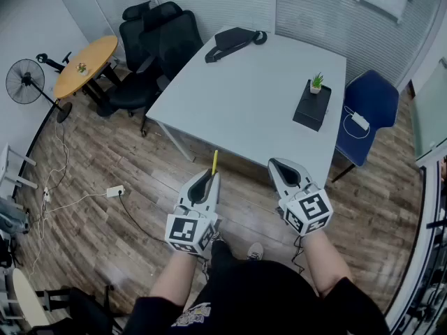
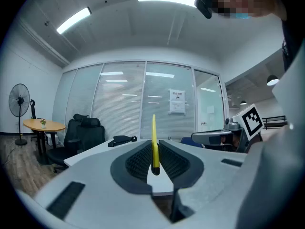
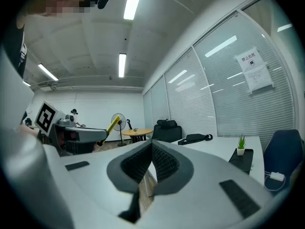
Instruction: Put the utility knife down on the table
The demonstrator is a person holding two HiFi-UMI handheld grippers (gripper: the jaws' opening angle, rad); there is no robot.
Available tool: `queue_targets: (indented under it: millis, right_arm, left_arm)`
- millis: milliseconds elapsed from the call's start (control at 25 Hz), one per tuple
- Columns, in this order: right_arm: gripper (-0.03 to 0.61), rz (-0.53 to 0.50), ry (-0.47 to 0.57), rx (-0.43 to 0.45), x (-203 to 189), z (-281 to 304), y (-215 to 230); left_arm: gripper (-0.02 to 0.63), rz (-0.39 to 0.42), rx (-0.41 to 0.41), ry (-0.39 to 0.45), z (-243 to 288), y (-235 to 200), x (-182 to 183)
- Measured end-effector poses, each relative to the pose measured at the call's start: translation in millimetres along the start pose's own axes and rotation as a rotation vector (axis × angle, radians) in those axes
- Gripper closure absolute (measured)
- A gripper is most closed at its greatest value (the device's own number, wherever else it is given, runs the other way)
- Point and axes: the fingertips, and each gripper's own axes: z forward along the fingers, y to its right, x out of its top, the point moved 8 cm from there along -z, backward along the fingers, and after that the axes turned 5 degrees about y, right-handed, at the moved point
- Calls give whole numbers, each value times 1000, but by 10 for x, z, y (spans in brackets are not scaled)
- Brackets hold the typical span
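Just short of the tabletop (image 1: 244,96), the left tool (image 1: 207,176) grips a yellow knife (image 1: 214,162) that juts past its tips — the right tool (image 1: 278,165) alongside is closed, empty.

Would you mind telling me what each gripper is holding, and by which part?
Left gripper pinches the yellow utility knife by one end; right gripper holds nothing.

no text is readable. the paper notice (image 2: 177,101) on the glass wall (image 2: 119,104) ahead of the left gripper (image 2: 156,144) carries print too small to read. the marker cube (image 2: 251,120) to its right shows only black-and-white squares.
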Motion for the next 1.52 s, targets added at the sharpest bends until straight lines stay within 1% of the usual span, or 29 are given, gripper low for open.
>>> queue_targets:
  millis: [400,640,1040,1520]
  right_arm:
    - [575,10,11,-6,-9,33,27]
    - [574,5,9,-9,-27,169,-29]
    - [569,7,1,-11,-5,544,-219]
    - [568,5,-10,-58,5,1134,-428]
  left_arm:
    - [566,-7,-2,-1,42,-43,-4]
    - [566,-16,-4,-9,45,-172,-11]
    - [566,-31,-5,-5,11,-602,37]
    - [566,-52,-41,-8,114,-1304,67]
